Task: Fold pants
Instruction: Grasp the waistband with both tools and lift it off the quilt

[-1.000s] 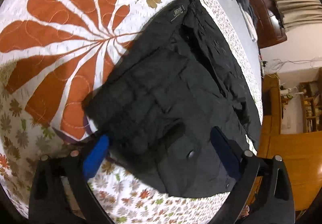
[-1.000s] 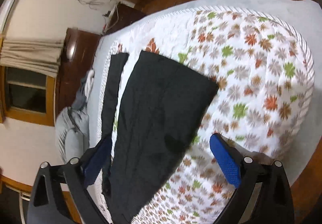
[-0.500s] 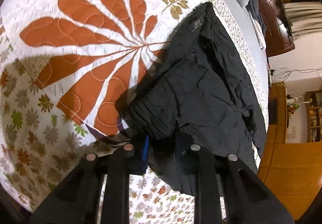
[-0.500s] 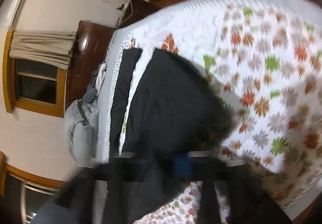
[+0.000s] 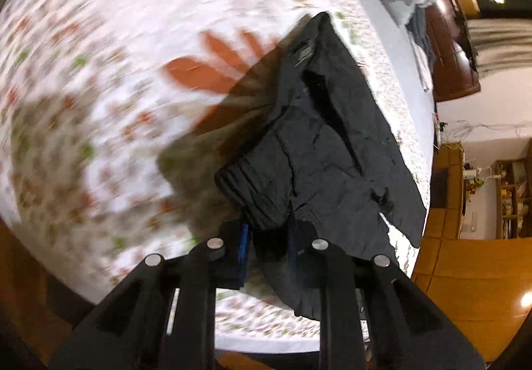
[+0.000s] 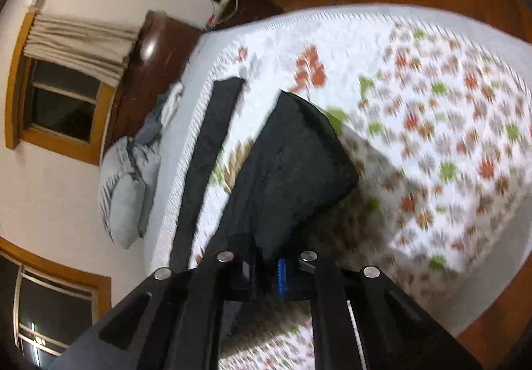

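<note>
Black pants (image 5: 326, 143) lie on a flowered quilt (image 5: 99, 87) on a bed. My left gripper (image 5: 267, 248) is shut on the ribbed waistband end of the pants and holds it lifted off the quilt, casting a shadow. In the right wrist view my right gripper (image 6: 267, 267) is shut on a leg end of the pants (image 6: 292, 167), also raised above the quilt (image 6: 432, 120). The other leg (image 6: 209, 153) lies flat along the bed's edge.
Grey pillows (image 6: 129, 177) sit at the head of the bed beside a dark wooden headboard (image 6: 149, 64). Wooden floor (image 5: 465, 270) surrounds the bed. A window (image 6: 60, 103) with a blind is on the wall.
Both grippers went from open over the pants to shut on them. Both have lifted their ends of the pants off the quilt.
</note>
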{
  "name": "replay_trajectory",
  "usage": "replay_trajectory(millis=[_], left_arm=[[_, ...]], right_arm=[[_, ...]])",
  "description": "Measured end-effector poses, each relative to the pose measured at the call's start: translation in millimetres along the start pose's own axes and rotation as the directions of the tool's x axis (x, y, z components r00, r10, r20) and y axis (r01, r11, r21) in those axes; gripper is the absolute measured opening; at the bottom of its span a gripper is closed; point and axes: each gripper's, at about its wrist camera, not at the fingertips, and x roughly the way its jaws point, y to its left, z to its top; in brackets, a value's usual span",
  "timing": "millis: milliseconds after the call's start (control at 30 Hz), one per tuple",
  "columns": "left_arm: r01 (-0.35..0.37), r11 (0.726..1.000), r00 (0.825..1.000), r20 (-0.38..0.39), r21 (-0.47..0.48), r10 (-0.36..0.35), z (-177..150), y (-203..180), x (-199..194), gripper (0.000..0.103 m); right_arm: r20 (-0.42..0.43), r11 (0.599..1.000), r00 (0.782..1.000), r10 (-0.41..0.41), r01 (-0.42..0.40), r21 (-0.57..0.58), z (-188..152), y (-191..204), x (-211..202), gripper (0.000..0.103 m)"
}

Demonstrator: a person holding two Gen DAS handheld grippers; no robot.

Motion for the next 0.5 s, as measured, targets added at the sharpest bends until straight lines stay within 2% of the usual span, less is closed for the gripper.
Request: replay_trajectory(millis=[133, 200, 233, 300, 367, 433, 467, 500], left_arm=[[-0.004, 0.998, 1.000, 0.003, -0.055, 0.004, -7, 33, 7, 0.018], [0.001, 0.999, 1.000, -0.003, -0.052, -0.001, -7, 40, 16, 0.022], [0.003, 0.999, 1.000, -0.005, -0.049, -0.003, -6, 41, 18, 0.025], [0.008, 1.000, 1.000, -0.008, -0.028, -0.008, -5, 40, 11, 0.032], [-0.066, 0.997, 0.998, 0.024, 0.038, 0.065, -6, 33, -6, 0.067], [-0.165, 0.980, 0.983, 0.094, 0.112, 0.155, -5, 21, -28, 0.079], [-0.217, 0.961, 0.971, 0.140, 0.170, 0.194, -1, 9, -40, 0.080], [-0.233, 0.949, 0.966, 0.162, 0.212, 0.201, 6, -1, -47, 0.082]], right_arm=[[-0.055, 0.999, 0.997, -0.049, 0.048, -0.017, -19, -7, 15, 0.009], [-0.075, 0.994, 0.992, -0.105, 0.103, -0.028, -24, -12, 27, 0.009], [-0.080, 0.990, 0.988, -0.135, 0.132, -0.046, -26, -15, 30, 0.015], [-0.085, 0.977, 0.976, -0.199, 0.190, -0.101, -26, -11, 35, 0.017], [-0.065, 0.963, 0.969, -0.240, 0.229, -0.141, -24, -1, 27, 0.035], [-0.007, 0.950, 0.962, -0.273, 0.268, -0.162, -18, 11, 9, 0.053], [0.024, 0.939, 0.954, -0.298, 0.298, -0.171, -14, 16, -1, 0.055], [0.048, 0.927, 0.945, -0.323, 0.326, -0.185, -11, 21, -10, 0.055]])
